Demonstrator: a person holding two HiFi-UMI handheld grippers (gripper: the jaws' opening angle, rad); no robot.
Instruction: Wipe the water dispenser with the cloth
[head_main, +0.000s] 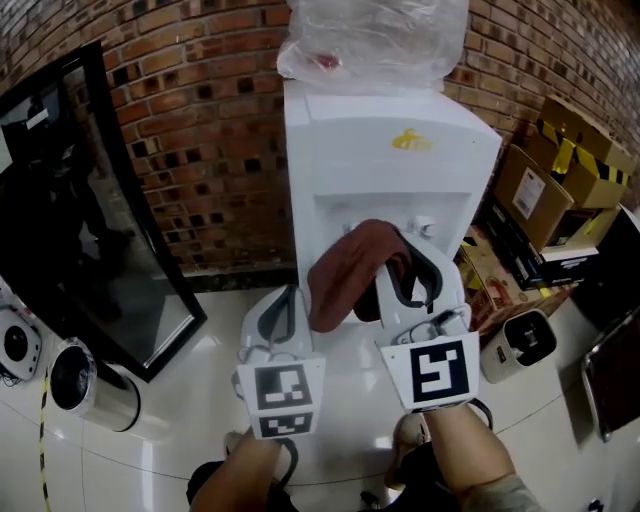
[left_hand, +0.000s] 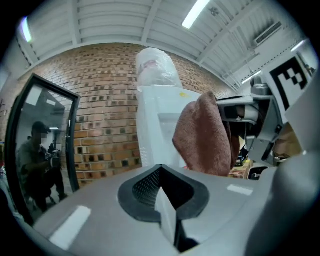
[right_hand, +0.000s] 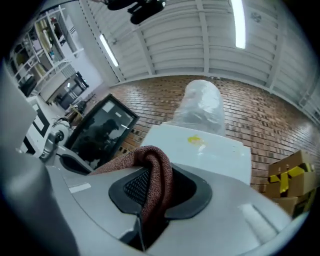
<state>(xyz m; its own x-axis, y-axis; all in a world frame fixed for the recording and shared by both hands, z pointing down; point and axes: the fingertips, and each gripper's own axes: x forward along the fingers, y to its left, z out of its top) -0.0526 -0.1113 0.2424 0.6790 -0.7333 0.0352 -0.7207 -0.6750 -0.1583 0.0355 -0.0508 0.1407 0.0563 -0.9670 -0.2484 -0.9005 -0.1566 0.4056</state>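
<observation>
Right gripper view: right gripper is pinching a seemingly limp, light reddish-brown terry cloth by its bunched fold; left gripper is sitting closed, empty.

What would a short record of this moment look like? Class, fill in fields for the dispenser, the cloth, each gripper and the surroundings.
Water dispenser: white, upright against the brick wall
On top: bottle wrapped in clear plastic
Cloth: reddish-brown, hanging in front of the tap recess
Cloth touching dispenser: cannot tell
Left gripper: jaws together, nothing between them
Right gripper: clamped on the cloth
Right of dispenser: cardboard boxes
</observation>
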